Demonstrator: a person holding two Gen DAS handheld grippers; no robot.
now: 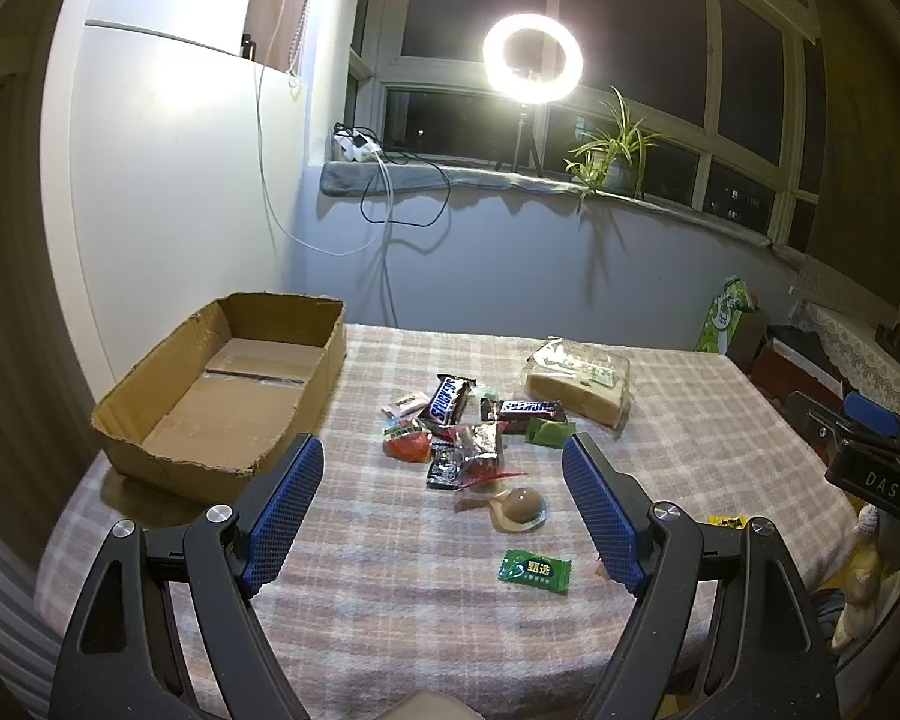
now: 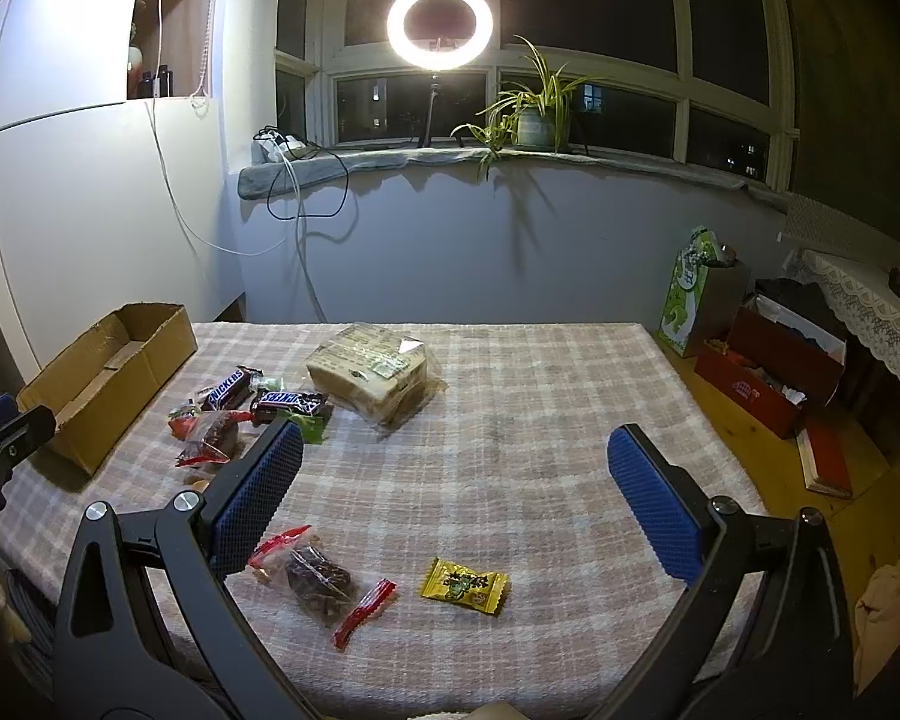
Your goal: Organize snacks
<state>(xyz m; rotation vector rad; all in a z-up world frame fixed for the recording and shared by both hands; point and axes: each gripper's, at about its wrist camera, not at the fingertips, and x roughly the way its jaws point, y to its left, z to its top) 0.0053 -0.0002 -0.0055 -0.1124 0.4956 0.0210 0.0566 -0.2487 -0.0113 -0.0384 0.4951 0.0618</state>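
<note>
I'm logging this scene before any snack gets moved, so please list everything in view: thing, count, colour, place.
cardboard box: 1, brown, table's far left, nothing inside
Snickers bars: 2, dark brown, middle of the pile
bread pack: 1, clear wrap, tan slices, behind the pile
green candy: 1, alone, near edge
yellow candy: 1, near right gripper
red-ended dark snack: 1, beside yellow candy
jelly cup: 1, brownish, front of pile
tablecloth: 1, pink plaid, covers the table
ring light: 1, lit, windowsill
potted plant: 1, green, windowsill
left gripper: blue pads, open
right gripper: blue pads, open
</note>
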